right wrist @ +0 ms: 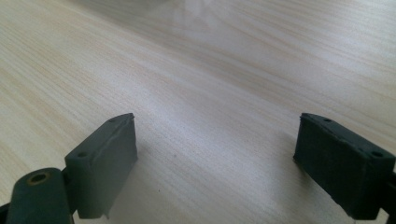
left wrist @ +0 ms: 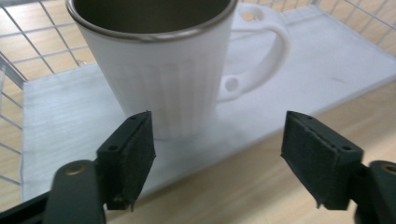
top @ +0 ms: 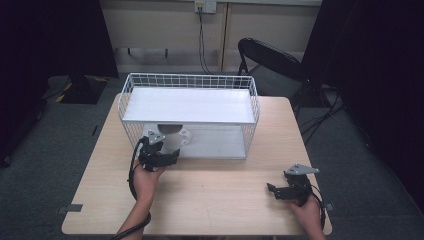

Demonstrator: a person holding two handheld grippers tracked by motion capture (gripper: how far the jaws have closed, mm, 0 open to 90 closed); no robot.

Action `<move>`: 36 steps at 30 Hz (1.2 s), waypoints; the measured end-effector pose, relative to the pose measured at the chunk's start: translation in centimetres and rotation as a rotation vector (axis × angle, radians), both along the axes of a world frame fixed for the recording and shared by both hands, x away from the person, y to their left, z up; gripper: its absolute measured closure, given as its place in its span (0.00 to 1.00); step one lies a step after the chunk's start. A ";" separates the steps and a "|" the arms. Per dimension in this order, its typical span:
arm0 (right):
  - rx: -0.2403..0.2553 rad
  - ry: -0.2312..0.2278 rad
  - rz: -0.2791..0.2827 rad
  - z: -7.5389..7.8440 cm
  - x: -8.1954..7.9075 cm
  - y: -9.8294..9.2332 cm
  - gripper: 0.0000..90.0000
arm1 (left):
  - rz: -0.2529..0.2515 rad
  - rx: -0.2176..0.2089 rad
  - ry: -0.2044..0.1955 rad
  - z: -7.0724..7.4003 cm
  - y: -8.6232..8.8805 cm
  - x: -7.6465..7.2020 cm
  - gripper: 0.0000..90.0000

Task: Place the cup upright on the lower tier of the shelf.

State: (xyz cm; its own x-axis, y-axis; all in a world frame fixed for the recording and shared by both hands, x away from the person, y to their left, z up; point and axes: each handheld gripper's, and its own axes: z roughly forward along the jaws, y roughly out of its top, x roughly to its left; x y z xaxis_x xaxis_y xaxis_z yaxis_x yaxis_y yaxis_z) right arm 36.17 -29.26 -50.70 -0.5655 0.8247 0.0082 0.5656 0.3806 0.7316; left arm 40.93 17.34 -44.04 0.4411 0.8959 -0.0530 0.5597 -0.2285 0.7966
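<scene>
A white ribbed mug (left wrist: 163,74) with a dark metal rim stands upright on the bottom white shelf (left wrist: 65,121) of a wire rack (top: 190,80), its handle to the right. In the high view the mug (top: 176,136) sits at the rack's front left. My left gripper (left wrist: 219,154) is open just in front of it, jaws wide, with nothing between them. The left gripper (top: 161,150) is held at the rack's front edge. My right gripper (top: 276,190) is open over bare wood at the table's right front; the right gripper (right wrist: 215,163) holds nothing.
The wooden table (top: 210,195) carries the white two-level wire rack across its back half. Its upper shelf (top: 190,105) is bare. A black folding chair (top: 270,60) stands behind the table at the right, and cables run on the grey floor.
</scene>
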 end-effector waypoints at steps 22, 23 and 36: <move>0.000 0.000 0.001 0.0 0.0 0.0 0.13 | -0.098 0.014 0.044 0.5 2.1 -2.3 0.24; 0.000 0.000 0.001 0.0 0.0 0.0 0.13 | -0.103 0.022 0.046 0.6 2.2 -2.4 0.24; 0.000 0.000 0.001 0.0 0.0 0.0 0.13 | -0.143 -0.002 0.039 0.9 3.1 -3.3 0.24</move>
State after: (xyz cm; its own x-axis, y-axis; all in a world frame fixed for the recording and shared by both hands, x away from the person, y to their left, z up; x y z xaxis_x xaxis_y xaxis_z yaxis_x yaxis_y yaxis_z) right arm 36.14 -29.27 -50.70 -0.5662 0.8242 0.0080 0.5653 0.3813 0.7315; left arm 37.61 20.46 -43.14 0.5618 0.8239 -0.0743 0.5521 -0.3065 0.7754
